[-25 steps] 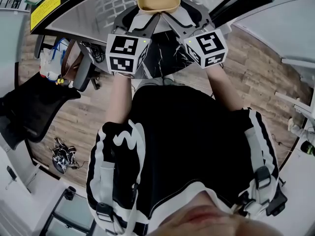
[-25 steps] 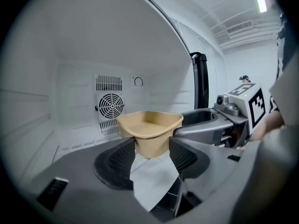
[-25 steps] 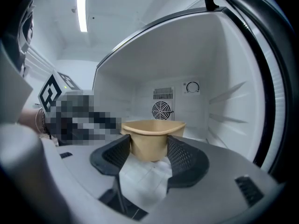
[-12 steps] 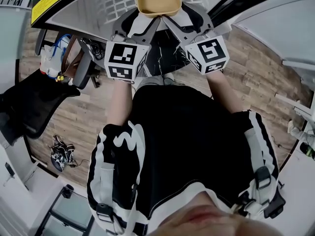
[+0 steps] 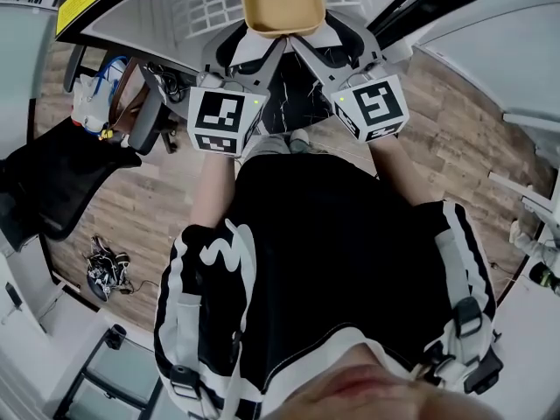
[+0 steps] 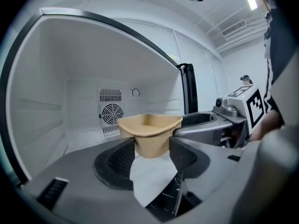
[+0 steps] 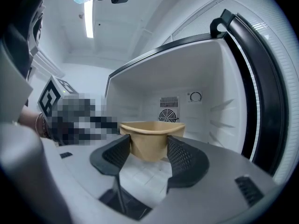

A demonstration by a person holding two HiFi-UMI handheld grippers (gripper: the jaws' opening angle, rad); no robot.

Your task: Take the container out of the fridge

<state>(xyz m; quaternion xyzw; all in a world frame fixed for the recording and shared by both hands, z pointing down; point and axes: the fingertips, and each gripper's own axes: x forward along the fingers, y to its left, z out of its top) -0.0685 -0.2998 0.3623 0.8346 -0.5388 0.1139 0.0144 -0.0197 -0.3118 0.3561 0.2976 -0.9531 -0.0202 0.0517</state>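
Two grippers share the tan container (image 5: 282, 3): the left gripper (image 6: 152, 150) and right gripper (image 7: 148, 148) each pinch a near corner below its rim. They hold it level at the open fridge's (image 6: 93, 55) mouth, forearms stretched forward side by side. It looks light, thin-walled and crushable, so gentle grips under the rim seem safest.

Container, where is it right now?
The container is top middle of the head view, pinched between the left tongs and right tongs, with the open fridge right behind it.
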